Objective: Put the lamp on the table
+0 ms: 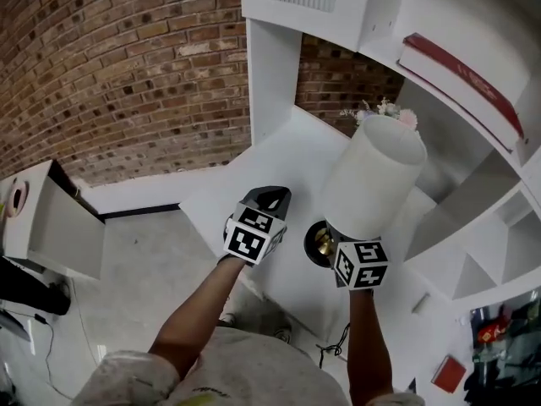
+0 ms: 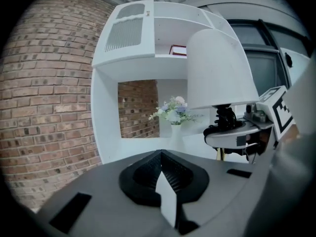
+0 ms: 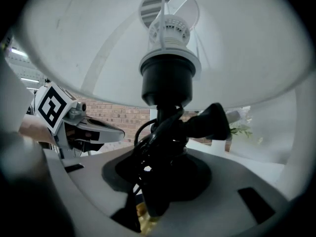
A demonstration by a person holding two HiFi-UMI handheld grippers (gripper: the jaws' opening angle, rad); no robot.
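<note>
Centre: right gripper (image 1: 328, 244) clamps the lamp (image 1: 376, 176) by its stem under the shade, likely steadying it above the table (image 1: 287, 155); left gripper (image 1: 269, 201), jaws together, holds nothing.

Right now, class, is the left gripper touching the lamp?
Apart. The head view shows table surface between the left gripper and the lamp; the right gripper holds it.
</note>
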